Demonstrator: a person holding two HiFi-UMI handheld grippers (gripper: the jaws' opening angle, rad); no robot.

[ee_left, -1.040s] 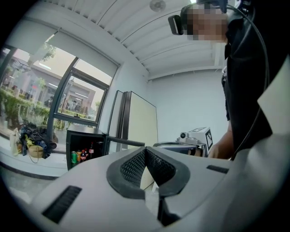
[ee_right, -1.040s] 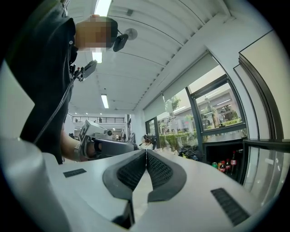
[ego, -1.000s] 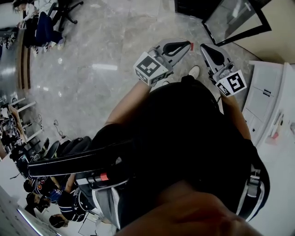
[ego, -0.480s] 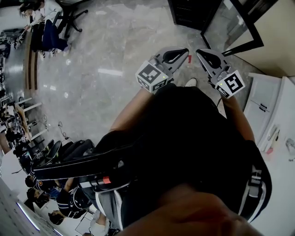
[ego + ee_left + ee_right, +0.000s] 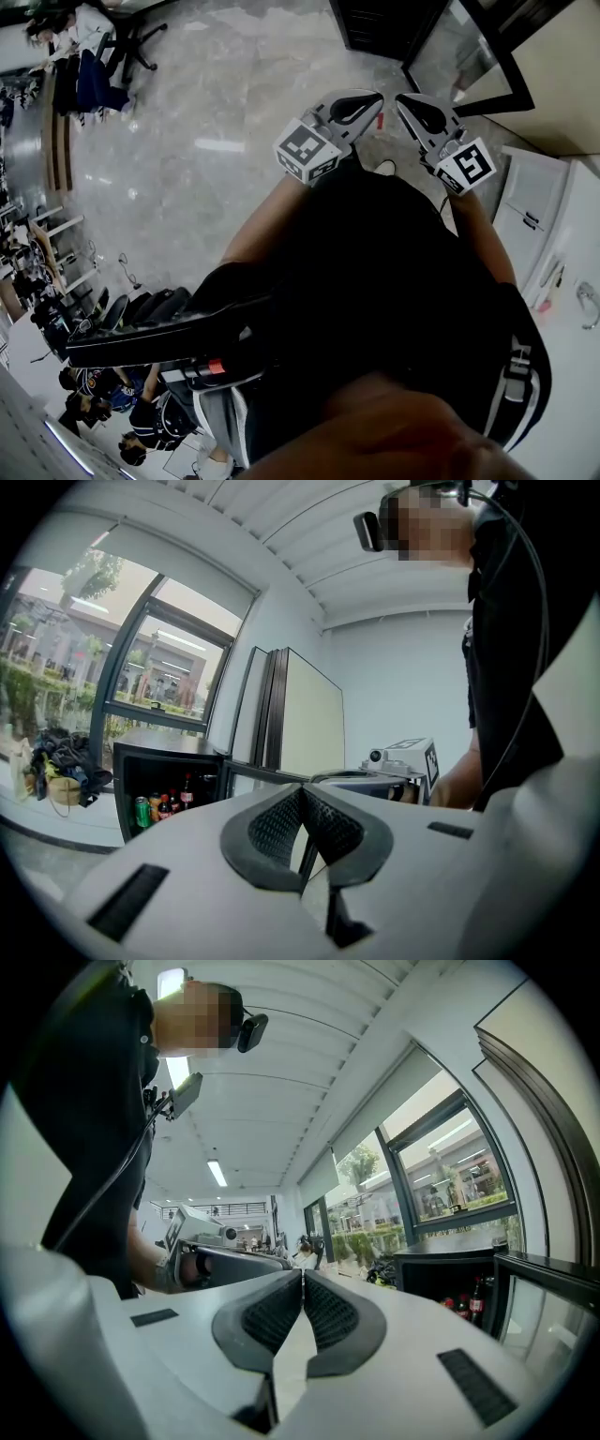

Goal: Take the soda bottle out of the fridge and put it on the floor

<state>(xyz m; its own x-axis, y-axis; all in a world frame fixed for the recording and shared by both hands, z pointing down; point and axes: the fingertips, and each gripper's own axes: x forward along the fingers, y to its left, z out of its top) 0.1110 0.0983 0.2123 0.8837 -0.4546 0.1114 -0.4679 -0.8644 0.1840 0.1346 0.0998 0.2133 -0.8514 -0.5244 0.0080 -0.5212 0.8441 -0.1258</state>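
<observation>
Closer to the open fridge point(image 5: 169, 761) than before, the left tool point(image 5: 302, 794) and right tool point(image 5: 302, 1279) hung side by side facing it, both closed on nothing; bottles point(image 5: 186, 794) stood inside.

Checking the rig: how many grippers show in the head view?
2. The left gripper at top centre, the right gripper just right of it; both shut, none hidden.

legible text: none | white marker cubes point(image 5: 305, 150), upper centre: black square patterns only | small bottles point(image 5: 167, 806) in black fridge point(image 5: 164, 747), lower left: labels too small
</observation>
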